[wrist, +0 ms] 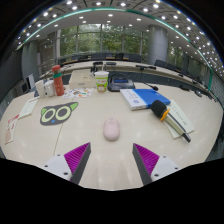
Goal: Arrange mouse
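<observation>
- A wide view looks along a hand-held gripper (110, 160) over a pale table (110, 175) in a large office with glass walls and ceiling lights.
- The gripper's two fingers, each with a purple pad (76, 155), stand spread apart and released; nothing is between them.
- The mouse (111, 128), small, rounded and pale pink, lies on the bare table just ahead of the fingers, roughly in line with the gap between them, and is not touched.
- As a judgement, the task is at an early point: the mouse is not yet gripped, so approaching, closing on it and placing it all seem to be left. The pictures do not show where it should end up.
- To the left, near the mouse but apart from it, lies a dark mat with an owl face (59, 113); it may be a mouse mat, which is only a guess.
- To the right, a little farther off, lie blue and white books (141, 97) and a yellow and black tool (160, 108), with a pale strip (181, 122) beside them.
- Farther away stand a red-capped bottle (58, 81) on the left and a pale cup (101, 82) in the middle.
- The table around the mouse and on the near side towards the fingers is bare, giving open room for a straight approach.
- The table's right edge curves close behind the tool; papers (24, 108) lie near the far left side.
</observation>
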Available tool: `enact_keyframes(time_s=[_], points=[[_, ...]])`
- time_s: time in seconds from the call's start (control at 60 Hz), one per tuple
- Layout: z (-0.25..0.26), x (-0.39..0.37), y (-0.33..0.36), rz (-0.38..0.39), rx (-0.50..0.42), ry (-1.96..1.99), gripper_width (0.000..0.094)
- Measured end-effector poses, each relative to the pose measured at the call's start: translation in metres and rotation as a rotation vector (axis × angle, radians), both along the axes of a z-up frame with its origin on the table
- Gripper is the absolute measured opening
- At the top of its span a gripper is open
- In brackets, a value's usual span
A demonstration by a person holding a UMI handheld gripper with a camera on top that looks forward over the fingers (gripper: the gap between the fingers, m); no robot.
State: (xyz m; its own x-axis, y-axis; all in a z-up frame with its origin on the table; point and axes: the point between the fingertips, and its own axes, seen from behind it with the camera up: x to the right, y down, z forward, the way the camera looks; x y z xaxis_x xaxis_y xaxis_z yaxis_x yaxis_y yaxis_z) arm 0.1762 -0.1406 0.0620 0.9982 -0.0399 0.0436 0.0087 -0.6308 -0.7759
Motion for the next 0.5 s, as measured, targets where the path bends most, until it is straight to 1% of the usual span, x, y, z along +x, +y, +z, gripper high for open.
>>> enact_keyframes(time_s=[0.15, 0.267, 0.317, 0.383, 0.4, 0.45, 0.467, 0.5], points=[[-0.035, 0.005, 0.07, 0.019, -0.01, 0.02, 0.084], [-0.06, 0.005, 0.105, 0.029, -0.036, 0.028, 0.0831], [-0.068, 0.005, 0.116, 0.036, -0.043, 0.034, 0.0813], [-0.075, 0.004, 0.124, 0.042, -0.053, 0.041, 0.0755], [-0.074, 0.005, 0.128, 0.042, -0.044, 0.034, 0.0739], [-0.074, 0.004, 0.133, 0.056, -0.039, 0.02, 0.0668], [-0.074, 0.003, 0.135, 0.06, -0.034, 0.019, 0.0632], [-0.075, 0.003, 0.137, 0.061, -0.036, 0.02, 0.0525]])
